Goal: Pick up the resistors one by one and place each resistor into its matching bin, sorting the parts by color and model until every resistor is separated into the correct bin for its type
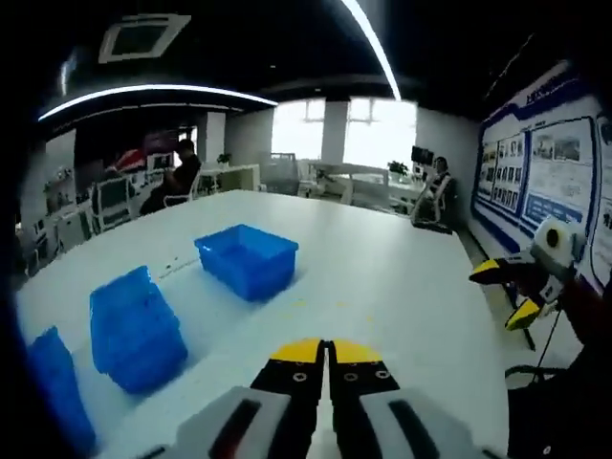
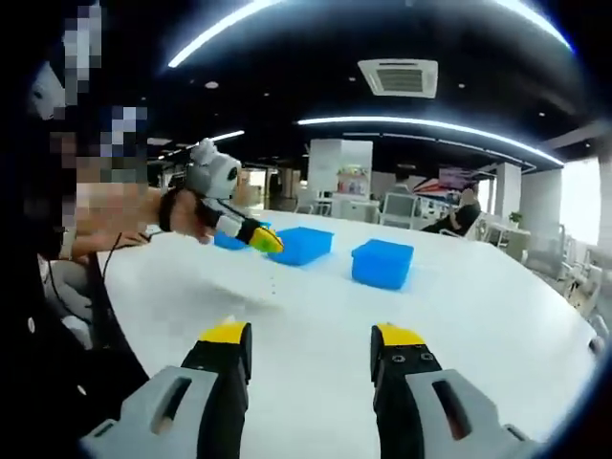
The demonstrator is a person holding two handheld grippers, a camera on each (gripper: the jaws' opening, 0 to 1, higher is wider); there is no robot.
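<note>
Our left claw [image 1: 328, 352] is pressed shut and empty; our right claw [image 2: 311, 335] gapes wide, holding nothing. Ahead sit 3 blue bins [image 1: 247, 258] on the white table [image 1: 402, 287]. Faint specks [image 2: 273, 284] beyond may be resistors; next we must reach them.

Curved ceiling light strips [image 1: 153, 93] and blown-out windows [image 1: 344, 132] flood the white table [image 1: 402, 277], which shows only soft shadows beneath the blue bins [image 1: 247, 258]. The ceiling stays dark. Fisheye bending warps both views toward their edges, and the whole scene is soft, with the other gripper [image 2: 258, 236] blurred in the right gripper view.
</note>
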